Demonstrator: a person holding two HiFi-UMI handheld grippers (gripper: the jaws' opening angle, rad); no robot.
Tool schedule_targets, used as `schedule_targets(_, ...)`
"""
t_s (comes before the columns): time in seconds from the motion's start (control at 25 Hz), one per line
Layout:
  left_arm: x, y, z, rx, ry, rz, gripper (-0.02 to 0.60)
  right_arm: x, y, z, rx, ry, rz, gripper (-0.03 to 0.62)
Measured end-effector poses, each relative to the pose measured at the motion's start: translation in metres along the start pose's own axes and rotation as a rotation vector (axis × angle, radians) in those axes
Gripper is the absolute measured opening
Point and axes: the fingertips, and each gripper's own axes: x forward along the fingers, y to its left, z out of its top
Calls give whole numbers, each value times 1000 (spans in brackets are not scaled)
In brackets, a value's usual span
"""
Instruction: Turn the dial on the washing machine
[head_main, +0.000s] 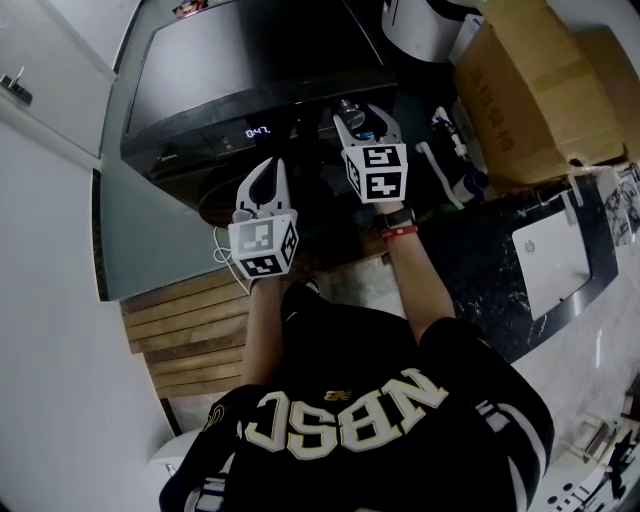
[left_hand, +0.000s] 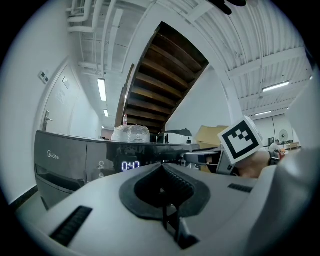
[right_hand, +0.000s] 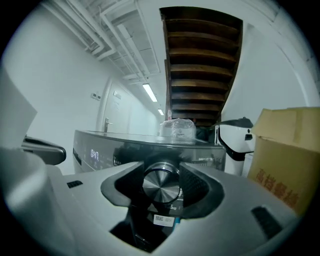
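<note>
The dark washing machine (head_main: 250, 60) stands in front of me, and its display (head_main: 258, 131) reads 0:47. My right gripper (head_main: 366, 118) is at the control panel, shut on the silver dial (head_main: 347, 105). In the right gripper view the dial (right_hand: 161, 186) fills the gap between the black pads (right_hand: 196, 186), which press on its sides. My left gripper (head_main: 267, 165) hovers lower left of the panel, shut and empty, off the machine. From the left gripper view the display (left_hand: 130, 165) shows beyond the shut left gripper (left_hand: 161, 167), and the right gripper's marker cube (left_hand: 241, 140) is at the right.
A cardboard box (head_main: 540, 90) and a white appliance (head_main: 420, 25) stand right of the machine. A dark counter (head_main: 500, 270) with a white laptop (head_main: 550, 260) lies at my right. Wooden steps (head_main: 190, 330) are at my left. A plastic-wrapped object (right_hand: 177, 129) sits on the machine's top.
</note>
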Motion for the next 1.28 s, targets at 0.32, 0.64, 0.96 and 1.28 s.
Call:
schedule_targets(0.32,2,3,-2,-13,2,4,12,0,-11,-7,317,-15,14,224)
schedule_targets(0.64,6,-2,-4,-15,4,-10,12,-4,-11,0,307,-14,7,225)
schedule_targets(0.96,7,-3,-5,-21,7,-12,12,-4,-15,-1,396,-28,0,225)
schedule_targets(1.28,6,-2,-8,-27,10,-15,12,-4,-19,-4,522,-37,3,225)
